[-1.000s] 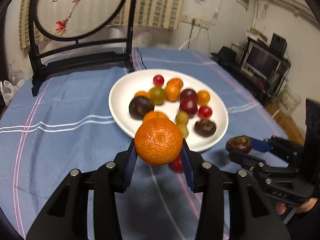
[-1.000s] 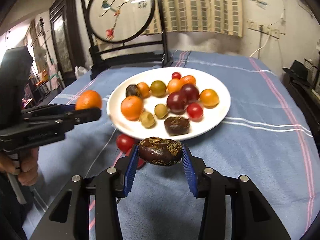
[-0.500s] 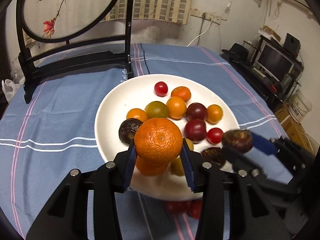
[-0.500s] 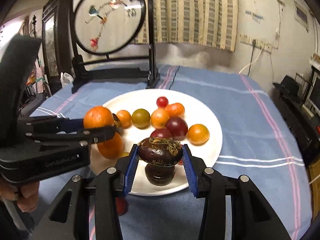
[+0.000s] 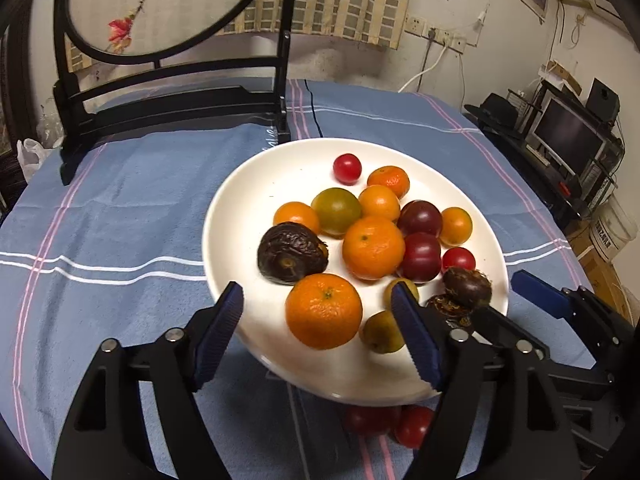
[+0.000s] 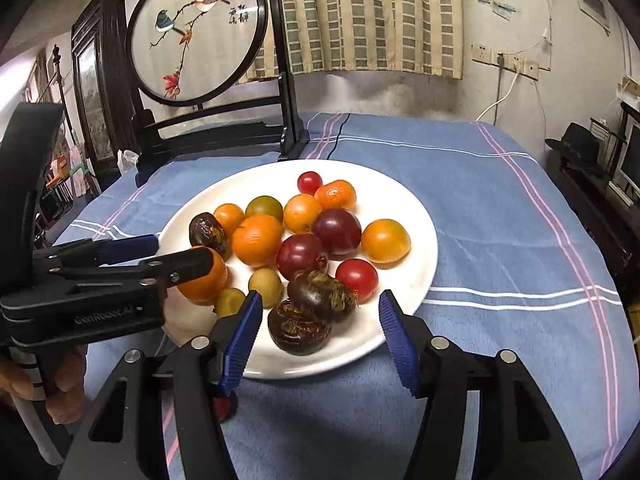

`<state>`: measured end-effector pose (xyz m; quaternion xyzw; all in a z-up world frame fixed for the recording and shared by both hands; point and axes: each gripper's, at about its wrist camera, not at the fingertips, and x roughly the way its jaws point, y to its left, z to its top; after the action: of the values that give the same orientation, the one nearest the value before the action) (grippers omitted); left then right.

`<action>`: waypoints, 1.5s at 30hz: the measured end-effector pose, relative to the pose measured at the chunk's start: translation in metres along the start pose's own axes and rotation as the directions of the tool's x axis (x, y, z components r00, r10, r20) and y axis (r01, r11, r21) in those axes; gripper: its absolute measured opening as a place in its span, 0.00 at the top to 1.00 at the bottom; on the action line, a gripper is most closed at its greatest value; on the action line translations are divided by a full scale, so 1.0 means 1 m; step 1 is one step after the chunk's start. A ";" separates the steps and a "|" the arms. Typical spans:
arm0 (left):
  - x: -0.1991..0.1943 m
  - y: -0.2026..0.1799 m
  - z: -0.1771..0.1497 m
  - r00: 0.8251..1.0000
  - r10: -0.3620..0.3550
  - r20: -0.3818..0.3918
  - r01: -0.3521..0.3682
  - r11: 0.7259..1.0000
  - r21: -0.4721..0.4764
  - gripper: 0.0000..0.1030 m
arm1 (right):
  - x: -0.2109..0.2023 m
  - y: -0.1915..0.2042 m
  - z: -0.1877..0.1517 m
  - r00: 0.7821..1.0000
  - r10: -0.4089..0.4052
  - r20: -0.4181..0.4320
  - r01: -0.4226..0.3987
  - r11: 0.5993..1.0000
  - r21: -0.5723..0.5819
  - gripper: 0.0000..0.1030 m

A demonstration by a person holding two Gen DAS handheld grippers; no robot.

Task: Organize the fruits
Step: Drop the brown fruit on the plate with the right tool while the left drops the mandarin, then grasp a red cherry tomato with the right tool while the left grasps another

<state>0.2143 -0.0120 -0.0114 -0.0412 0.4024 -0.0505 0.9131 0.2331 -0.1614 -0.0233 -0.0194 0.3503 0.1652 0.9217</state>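
Both spread wide, gripping nothing — left gripper (image 5: 320, 332) around the orange (image 5: 323, 311), right gripper (image 6: 320, 330) around the dark fruit (image 6: 322, 290).

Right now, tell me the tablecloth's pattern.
Blue tablecloth with white and pink stripes; right wrist view.

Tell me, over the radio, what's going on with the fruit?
Left gripper open, right gripper open. Orange and brown fruit on plate. Two red fruits on cloth, under plate's rim.
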 end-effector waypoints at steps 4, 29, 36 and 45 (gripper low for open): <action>-0.011 0.002 -0.005 1.000 0.003 0.015 -0.003 1.000 0.000 0.25 | -0.008 0.002 -0.005 1.000 0.006 -0.001 -0.006 1.000 -0.003 0.38; -0.035 0.027 -0.043 0.998 0.070 0.007 -0.069 0.997 -0.036 0.11 | -0.004 0.063 -0.047 0.980 0.096 -0.177 -0.135 0.966 -0.223 0.37; -0.032 0.026 -0.045 0.997 0.078 -0.008 -0.078 0.997 -0.028 0.09 | 0.004 0.066 -0.048 0.977 0.082 -0.196 -0.123 0.970 -0.208 0.37; -0.027 0.021 -0.048 0.996 0.087 -0.019 -0.087 0.996 0.002 0.08 | 0.011 0.068 -0.045 0.980 0.055 -0.191 -0.091 0.979 -0.185 0.69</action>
<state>0.1618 0.0102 -0.0268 -0.0225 0.4124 -0.0111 0.9107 0.1910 -0.1010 -0.0588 -0.1108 0.4173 0.2299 0.8722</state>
